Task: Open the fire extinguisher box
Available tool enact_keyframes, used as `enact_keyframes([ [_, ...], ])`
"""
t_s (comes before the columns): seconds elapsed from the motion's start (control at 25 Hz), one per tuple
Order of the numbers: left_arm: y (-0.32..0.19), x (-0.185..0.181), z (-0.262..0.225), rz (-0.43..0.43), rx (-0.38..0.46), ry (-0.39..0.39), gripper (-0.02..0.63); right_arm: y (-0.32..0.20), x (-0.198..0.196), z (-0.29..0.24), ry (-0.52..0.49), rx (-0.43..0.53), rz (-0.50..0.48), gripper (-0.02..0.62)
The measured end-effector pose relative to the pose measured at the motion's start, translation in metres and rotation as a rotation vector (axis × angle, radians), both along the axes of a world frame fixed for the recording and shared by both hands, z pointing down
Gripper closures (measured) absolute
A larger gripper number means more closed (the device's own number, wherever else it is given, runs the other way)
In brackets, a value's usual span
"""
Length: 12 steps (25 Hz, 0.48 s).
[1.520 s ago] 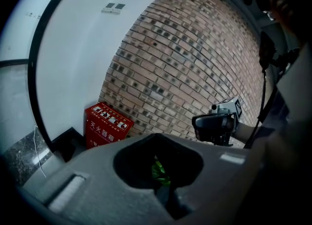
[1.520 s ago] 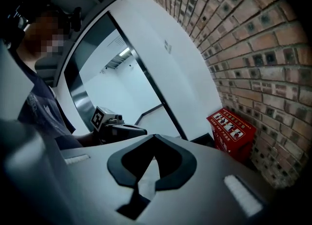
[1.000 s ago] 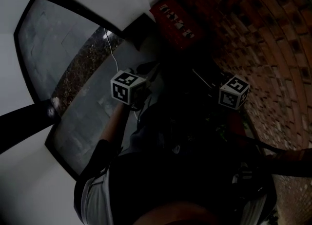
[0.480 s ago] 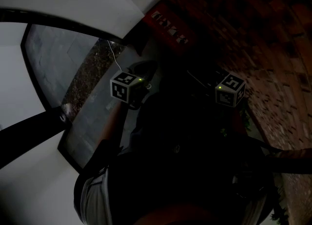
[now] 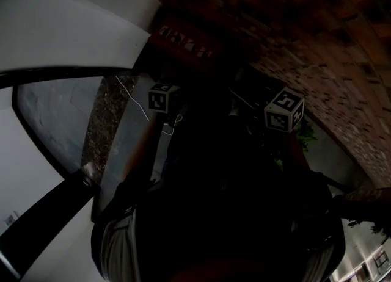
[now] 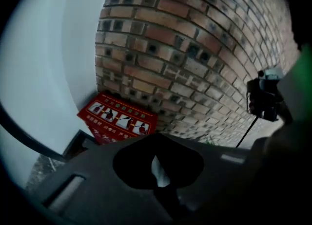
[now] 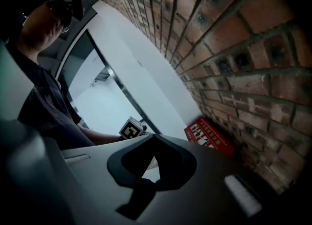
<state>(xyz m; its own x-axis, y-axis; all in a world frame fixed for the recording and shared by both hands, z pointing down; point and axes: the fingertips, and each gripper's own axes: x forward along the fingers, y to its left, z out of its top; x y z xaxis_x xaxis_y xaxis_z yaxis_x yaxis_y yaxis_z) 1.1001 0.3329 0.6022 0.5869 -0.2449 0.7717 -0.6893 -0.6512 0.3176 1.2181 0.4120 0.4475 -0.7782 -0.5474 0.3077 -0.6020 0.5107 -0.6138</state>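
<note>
Red fire extinguisher box [image 6: 118, 119] low against brick wall [image 6: 195, 48], left claw [image 6: 156, 141] and right claw [image 7: 152, 140] both pressed together, empty, short of it

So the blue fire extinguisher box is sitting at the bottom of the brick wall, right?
Not quite. The fire extinguisher box is red, not blue. It does sit at the bottom of the brick wall. The left gripper view shows its colour most clearly.
</note>
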Motion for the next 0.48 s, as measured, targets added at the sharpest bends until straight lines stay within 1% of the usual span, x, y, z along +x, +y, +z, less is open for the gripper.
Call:
enact_keyframes([
  [0.04,-0.003,0.005,0.006,-0.005,-0.036,0.049,0.605,-0.001,0.004,0.002,0.005,-0.012,0.035,0.595],
  [0.08,-0.006,0.008,0.012,-0.008,-0.064,0.081,0.606,-0.003,0.006,0.004,0.009,-0.025,0.069,0.595],
  [0.16,-0.017,0.01,0.023,0.004,-0.096,0.101,0.606,-0.005,0.003,0.009,0.014,-0.05,0.117,0.595],
  [0.2,-0.022,0.011,0.028,0.015,-0.105,0.105,0.597,-0.006,-0.001,0.011,0.015,-0.061,0.125,0.595],
  [0.28,-0.033,0.014,0.039,0.026,-0.124,0.111,0.523,-0.008,-0.014,0.016,0.024,-0.078,0.113,0.595],
  [0.32,-0.038,0.016,0.046,0.027,-0.141,0.11,0.438,-0.009,-0.02,0.018,0.032,-0.082,0.102,0.595],
  [0.36,-0.04,0.017,0.055,0.026,-0.167,0.108,0.338,-0.011,-0.026,0.019,0.04,-0.083,0.093,0.595],
  [0.4,-0.04,0.017,0.064,0.027,-0.204,0.107,0.321,-0.014,-0.032,0.02,0.046,-0.083,0.088,0.595],
  [0.44,-0.039,0.017,0.072,0.026,-0.245,0.108,0.319,-0.015,-0.036,0.02,0.049,-0.086,0.086,0.595],
  [0.48,-0.036,0.017,0.08,0.024,-0.283,0.109,0.3,-0.016,-0.04,0.021,0.049,-0.093,0.089,0.595],
])
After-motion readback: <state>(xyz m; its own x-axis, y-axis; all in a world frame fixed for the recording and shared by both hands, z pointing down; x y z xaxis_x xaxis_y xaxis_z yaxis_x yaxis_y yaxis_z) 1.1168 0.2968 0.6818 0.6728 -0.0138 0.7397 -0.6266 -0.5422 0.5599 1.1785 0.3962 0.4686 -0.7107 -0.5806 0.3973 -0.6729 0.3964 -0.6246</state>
